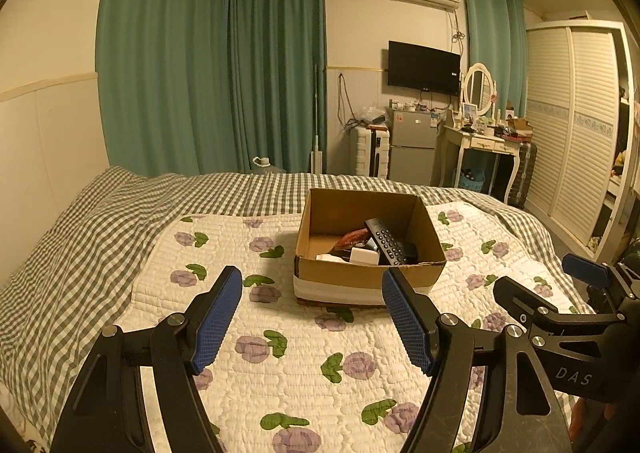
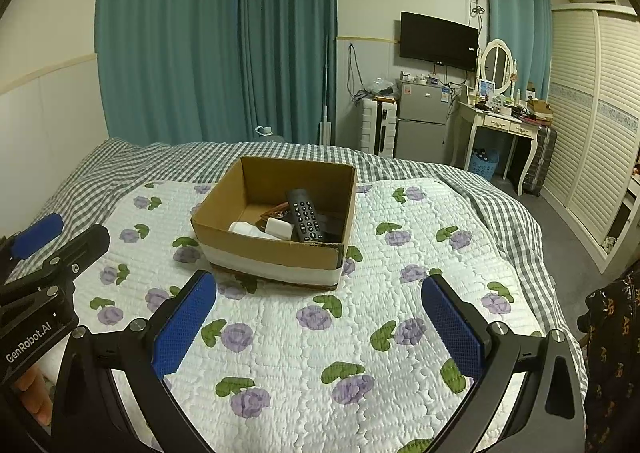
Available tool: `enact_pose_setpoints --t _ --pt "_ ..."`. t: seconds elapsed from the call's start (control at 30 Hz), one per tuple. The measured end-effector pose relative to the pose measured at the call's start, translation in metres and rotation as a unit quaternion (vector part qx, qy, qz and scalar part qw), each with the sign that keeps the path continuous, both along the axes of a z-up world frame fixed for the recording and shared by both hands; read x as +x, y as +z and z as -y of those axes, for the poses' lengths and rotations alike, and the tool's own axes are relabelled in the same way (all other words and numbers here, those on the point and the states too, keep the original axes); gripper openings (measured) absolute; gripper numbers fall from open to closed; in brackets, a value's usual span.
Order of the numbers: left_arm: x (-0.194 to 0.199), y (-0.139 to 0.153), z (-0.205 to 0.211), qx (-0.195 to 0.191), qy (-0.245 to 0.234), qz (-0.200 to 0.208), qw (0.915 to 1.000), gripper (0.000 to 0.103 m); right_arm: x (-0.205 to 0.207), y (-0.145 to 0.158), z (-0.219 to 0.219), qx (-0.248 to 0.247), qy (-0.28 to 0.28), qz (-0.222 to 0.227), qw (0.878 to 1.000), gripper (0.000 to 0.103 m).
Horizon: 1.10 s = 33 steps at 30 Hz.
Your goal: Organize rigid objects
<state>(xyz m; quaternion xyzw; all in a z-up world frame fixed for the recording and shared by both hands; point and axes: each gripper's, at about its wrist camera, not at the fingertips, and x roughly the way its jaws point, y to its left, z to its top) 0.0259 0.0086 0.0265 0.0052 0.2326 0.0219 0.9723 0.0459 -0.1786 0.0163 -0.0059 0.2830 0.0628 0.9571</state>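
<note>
Item: cardboard box [image 2: 276, 253], open-topped, white band around its lower wall. Location: on the floral quilt [image 2: 360, 353], toward that quilt's far edge, where the grey checked bedspread [image 2: 500, 189] begins. One corner of the box points toward the cameras.

Contents:
- Black remote control [image 2: 303, 215]. Long axis runs from the far wall of the box to its near wall, button face up, far end propped higher than the near end; it leans on the items beneath it.
- White block, charger-like [image 2: 279, 228], just left of the remote and touching it.
- White rounded piece [image 2: 245, 229], near the box's left wall; kind cannot be told.
- Reddish-brown item [image 1: 352, 239], under the remote's far end; kind cannot be told.

Open room: bare quilt lies on all sides of the box, widest between its near wall and the grippers. Bed's right edge drops to the floor before the louvred wardrobe [image 2: 592, 113].

Left gripper [image 1: 312, 317]: jaws spread wide, nothing between them, held above the quilt short of the box.

Right gripper [image 2: 320, 317]: jaws spread wide, holding nothing, likewise short of the box's near wall.
</note>
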Motion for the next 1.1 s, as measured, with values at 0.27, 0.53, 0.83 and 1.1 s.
enact_pose_setpoints --t 0.27,0.53,0.83,1.1 --pt "-0.0009 -0.0025 0.0002 0.000 -0.002 -0.002 1.0000 0.075 -0.0001 -0.0011 0.0006 0.001 -0.001 -0.004 1.000 0.103" --pt "-0.0007 -0.0041 0.0007 0.001 -0.005 -0.004 1.0000 0.075 0.0022 -0.0017 -0.0008 0.001 -0.004 -0.007 1.000 0.103" --pt "0.0003 -0.0059 0.0007 0.004 -0.008 -0.008 0.9999 0.075 0.0031 -0.0013 -0.0020 -0.001 -0.003 -0.007 1.000 0.103" --pt "-0.0004 -0.0068 -0.0020 0.004 -0.005 -0.007 1.0000 0.075 0.0040 0.0001 -0.0016 -0.002 -0.003 -0.007 1.000 0.103"
